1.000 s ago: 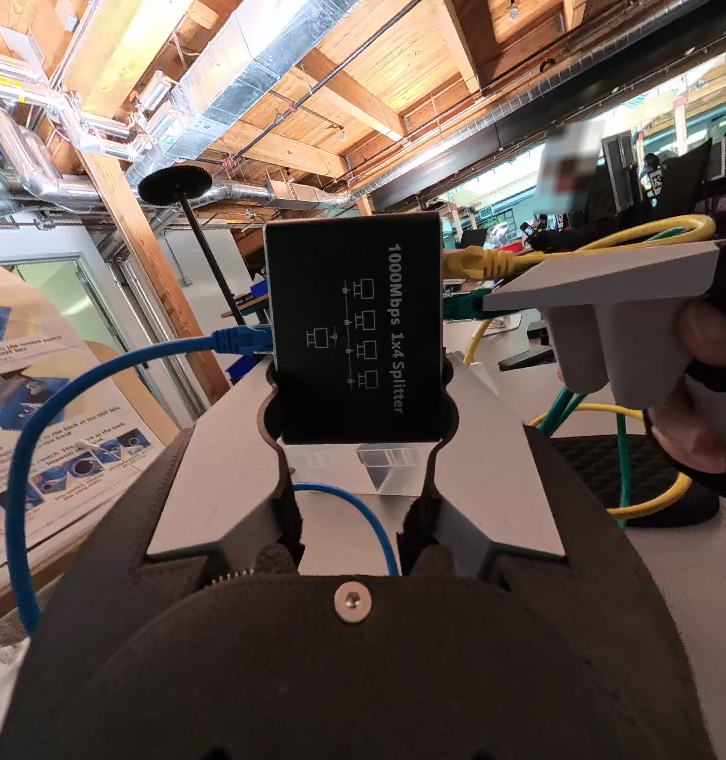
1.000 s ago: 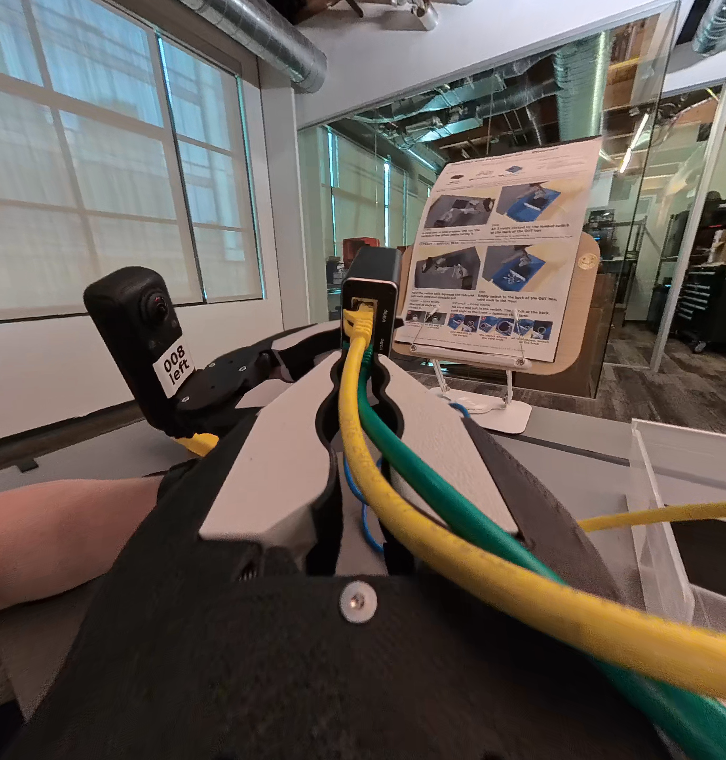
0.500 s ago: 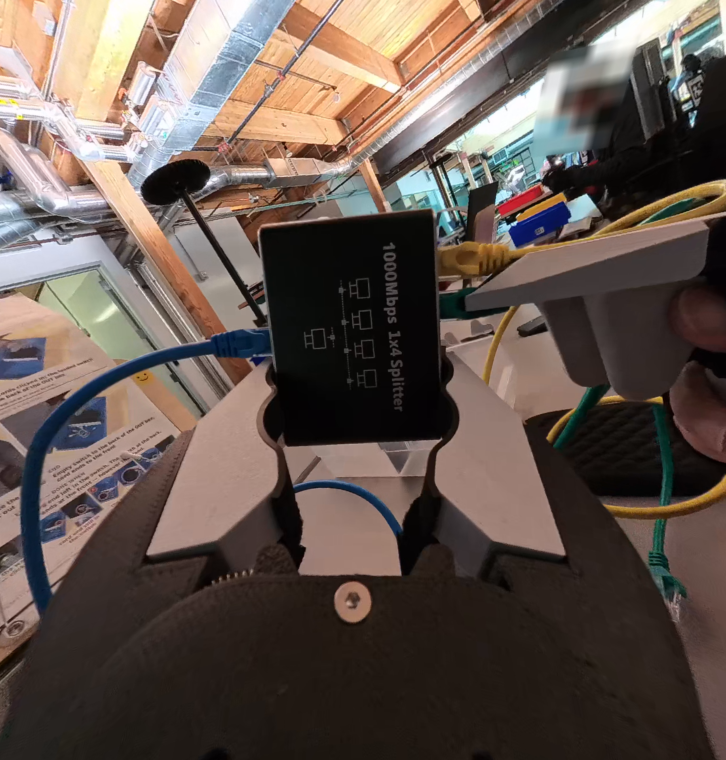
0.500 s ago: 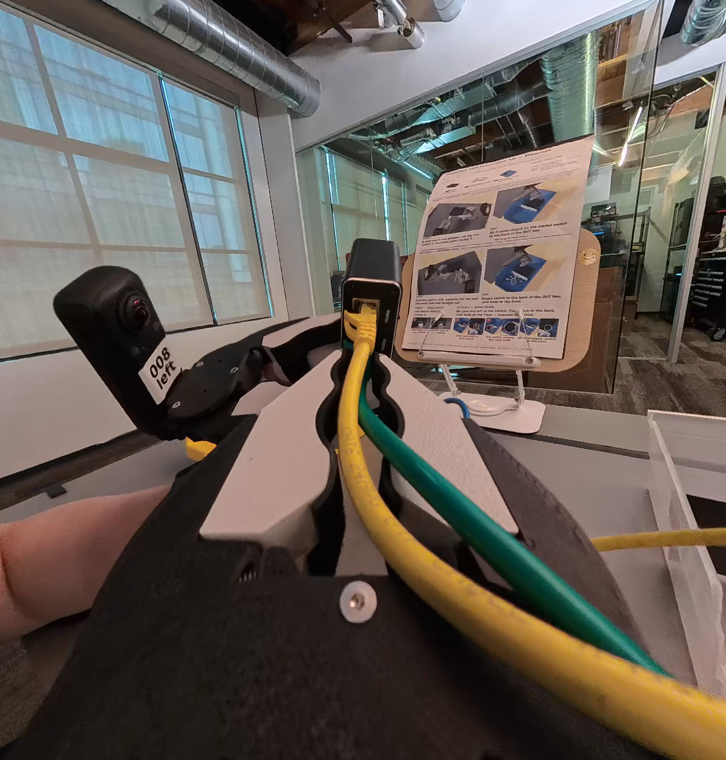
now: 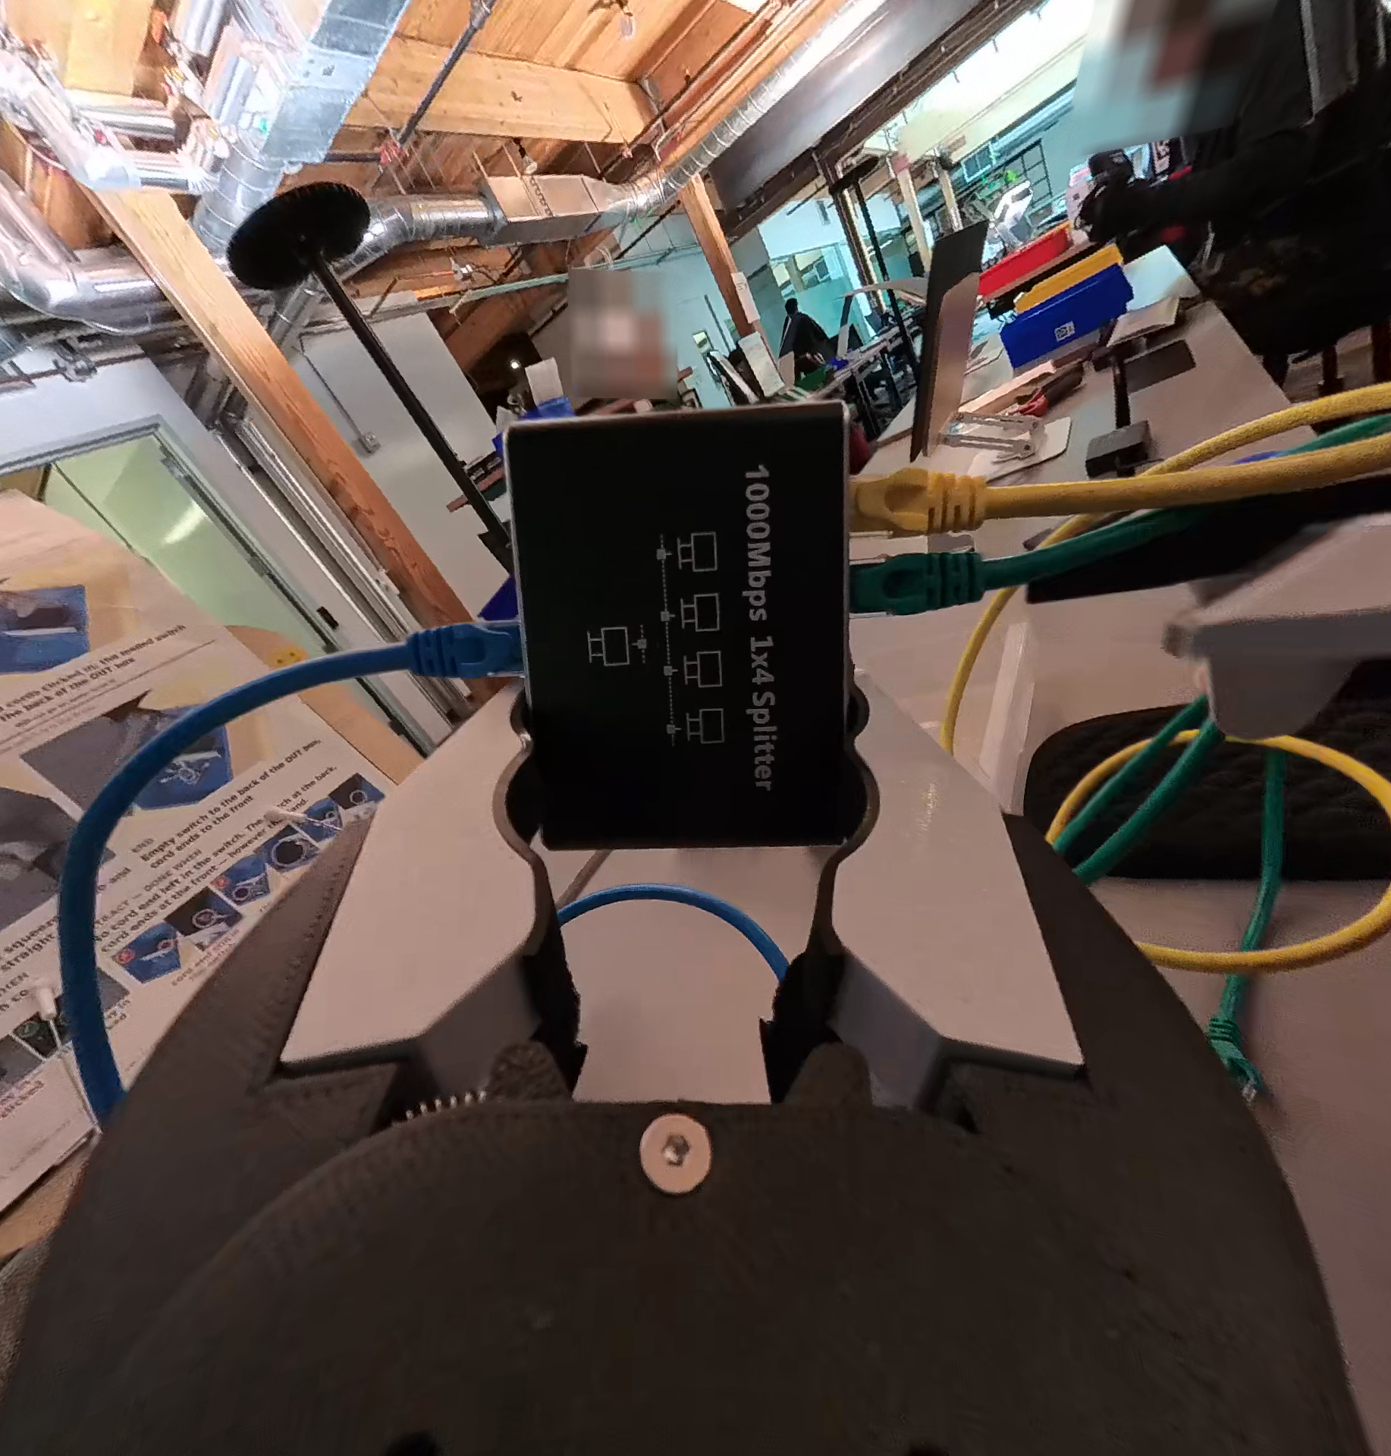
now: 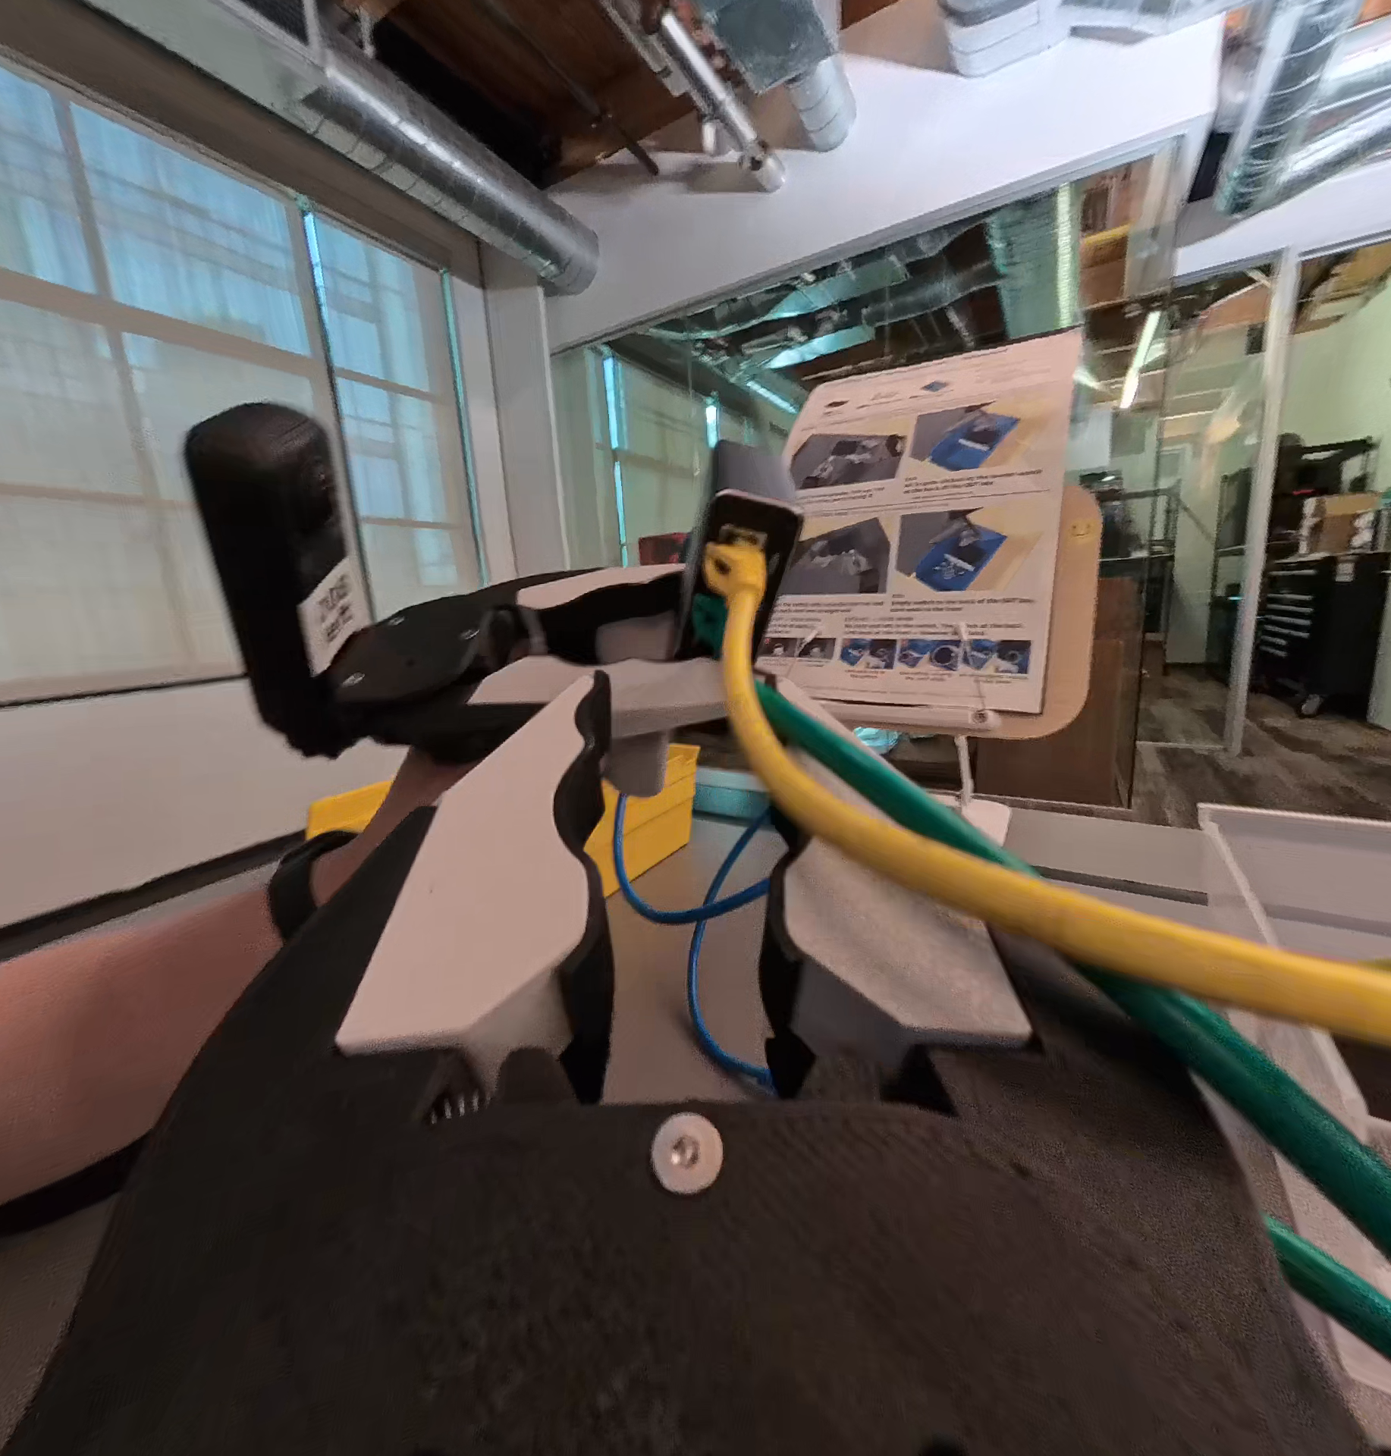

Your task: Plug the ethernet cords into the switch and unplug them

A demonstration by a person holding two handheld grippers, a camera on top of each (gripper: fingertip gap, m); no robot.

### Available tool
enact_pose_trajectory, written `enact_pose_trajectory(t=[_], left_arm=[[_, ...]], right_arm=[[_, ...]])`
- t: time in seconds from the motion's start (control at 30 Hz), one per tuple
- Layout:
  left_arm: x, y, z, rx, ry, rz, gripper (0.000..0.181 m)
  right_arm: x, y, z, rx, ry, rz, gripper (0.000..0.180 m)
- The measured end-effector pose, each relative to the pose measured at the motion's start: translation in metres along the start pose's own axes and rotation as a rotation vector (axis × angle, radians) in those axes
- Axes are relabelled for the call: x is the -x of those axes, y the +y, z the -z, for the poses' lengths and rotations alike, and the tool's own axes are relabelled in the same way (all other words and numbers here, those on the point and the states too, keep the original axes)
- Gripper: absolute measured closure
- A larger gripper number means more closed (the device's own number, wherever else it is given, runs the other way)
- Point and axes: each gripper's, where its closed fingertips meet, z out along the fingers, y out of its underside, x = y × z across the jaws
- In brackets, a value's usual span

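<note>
My left gripper [image 5: 688, 709] is shut on the lower end of a black switch [image 5: 676, 599] and holds it upright above the table. A blue cord [image 5: 448, 654] is plugged into its left side. A yellow cord [image 5: 913, 504] and a green cord [image 5: 913, 583] are plugged into its right side. My right gripper [image 6: 684, 788] is open, a short way back from the switch [image 6: 743, 544]. The yellow cord [image 6: 873, 859] and green cord [image 6: 952, 835] lie loose over its right finger. One of its grey fingers [image 5: 1307, 662] shows at the right of the left wrist view.
An instruction poster [image 6: 913, 551] on a stand is behind the switch. A clear acrylic bin [image 6: 1307, 851] is at the right and a yellow bin [image 6: 645, 804] is below the left gripper. A black mat [image 5: 1228, 796] holds cord loops, with a loose green plug [image 5: 1236, 1056] beside it.
My right gripper opened, let go of the yellow and green cords and drew back from the switch. Both cords stay plugged in. The left gripper tilted the switch slightly.
</note>
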Motion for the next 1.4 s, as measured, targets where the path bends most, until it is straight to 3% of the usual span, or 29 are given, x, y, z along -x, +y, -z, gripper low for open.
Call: enact_pose_trajectory(t=[0.23, 0.33, 0.43, 0.53, 0.7, 0.9, 1.0, 1.07, 1.1, 1.13, 1.4], left_arm=[[0.027, 0.011, 0.005, 0.034, 0.024, 0.101, 0.108], [0.025, 0.015, 0.005, 0.046, 0.131, 0.198, 0.108], [0.02, 0.015, 0.007, 0.042, 0.252, 0.294, 0.108], [0.007, 0.01, 0.015, 0.037, 0.419, 0.359, 0.108], [-0.026, 0.008, 0.033, 0.08, 0.664, 0.316, 0.108], [-0.063, 0.017, 0.04, 0.151, 0.828, 0.285, 0.108], [-0.076, 0.02, 0.042, 0.173, 0.882, 0.283, 0.108], [-0.083, 0.02, 0.045, 0.182, 0.923, 0.287, 0.108], [-0.086, 0.02, 0.046, 0.186, 0.939, 0.291, 0.108], [-0.088, 0.021, 0.047, 0.193, 0.95, 0.295, 0.108], [-0.049, 0.011, 0.039, 0.104, 0.859, 0.489, 0.102]], right_arm=[[0.068, 0.026, 0.024, 0.194, -0.246, 0.223, 0.136], [0.082, -0.018, 0.038, 0.122, -0.317, 0.387, 0.137], [0.067, -0.08, 0.048, 0.069, -0.336, 0.534, 0.139], [0.037, -0.11, 0.046, 0.094, -0.378, 0.66, 0.137], [-0.002, -0.077, 0.019, 0.309, -0.47, 0.809, 0.112], [0.016, -0.01, -0.006, 0.478, -0.604, 1.429, 0.098], [0.021, 0.02, -0.012, 0.56, -0.697, 1.633, 0.097], [0.02, 0.039, -0.01, 0.643, -0.766, 1.694, 0.106], [0.02, 0.045, -0.009, 0.651, -0.788, 1.734, 0.119], [0.018, 0.05, -0.007, 0.667, -0.818, 1.777, 0.146], [-0.008, 0.037, -0.022, 0.714, -0.571, 1.749, 0.147]])
